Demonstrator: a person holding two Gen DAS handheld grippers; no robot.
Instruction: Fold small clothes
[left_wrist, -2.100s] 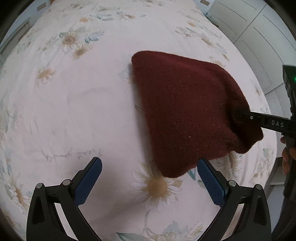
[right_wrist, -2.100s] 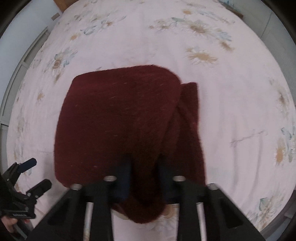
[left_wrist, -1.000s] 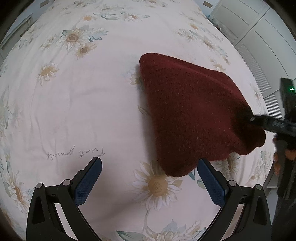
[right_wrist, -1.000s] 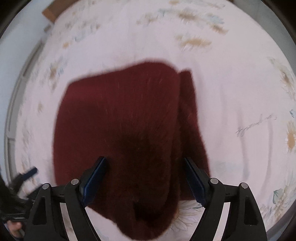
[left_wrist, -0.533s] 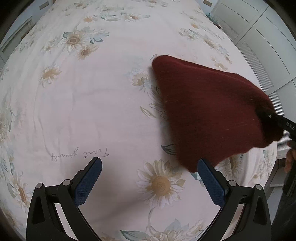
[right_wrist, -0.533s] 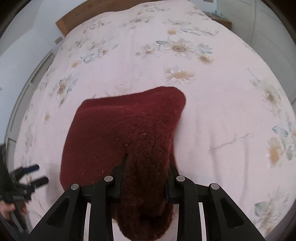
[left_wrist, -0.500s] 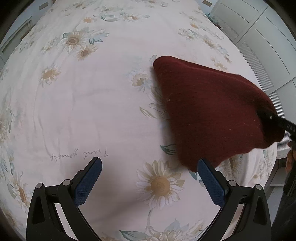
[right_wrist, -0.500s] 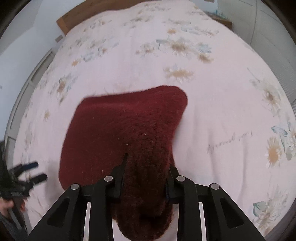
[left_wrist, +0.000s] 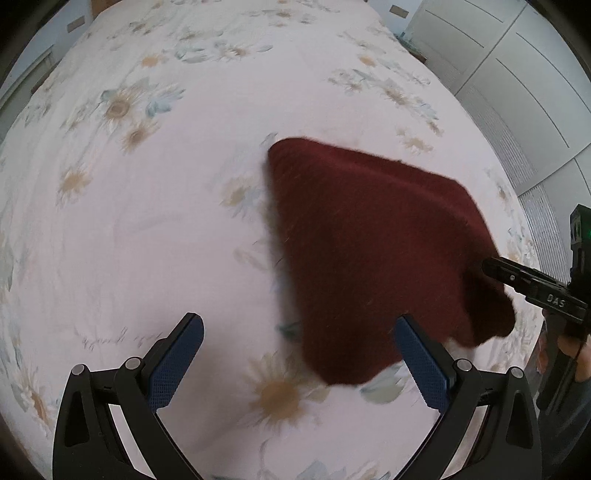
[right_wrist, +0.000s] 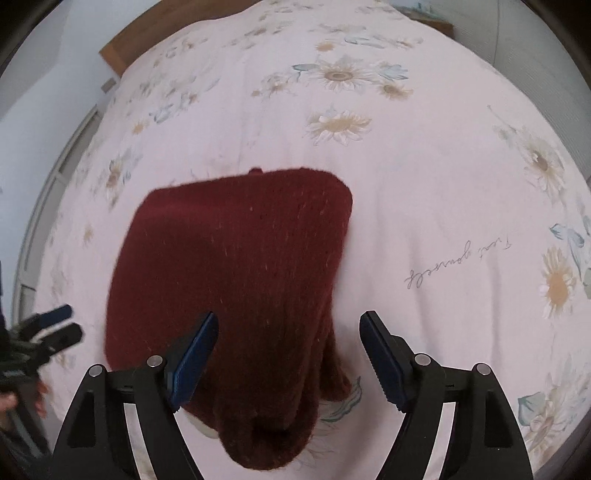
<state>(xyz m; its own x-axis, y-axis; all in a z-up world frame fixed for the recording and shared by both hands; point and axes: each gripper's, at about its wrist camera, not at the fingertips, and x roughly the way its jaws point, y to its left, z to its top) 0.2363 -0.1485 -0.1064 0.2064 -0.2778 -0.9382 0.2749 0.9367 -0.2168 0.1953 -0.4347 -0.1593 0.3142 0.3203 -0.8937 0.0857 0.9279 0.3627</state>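
Now: right gripper (right_wrist: 288, 354) jaws spread wide around dark red knit (right_wrist: 236, 266), gripping nothing; left gripper (left_wrist: 295, 362) likewise empty. Lower centre, on bedspread (right_wrist: 424, 192). Soft, floppy, light; best pinched at a corner.

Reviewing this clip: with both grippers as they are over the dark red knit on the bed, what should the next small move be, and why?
Probably draw the right gripper back clear of the dark red knit. Its jaws stand open, with the bunched near end between them unpinched. The knit lies folded on the floral bedspread, and the left gripper is open and apart from it. Then smooth that rumpled end.
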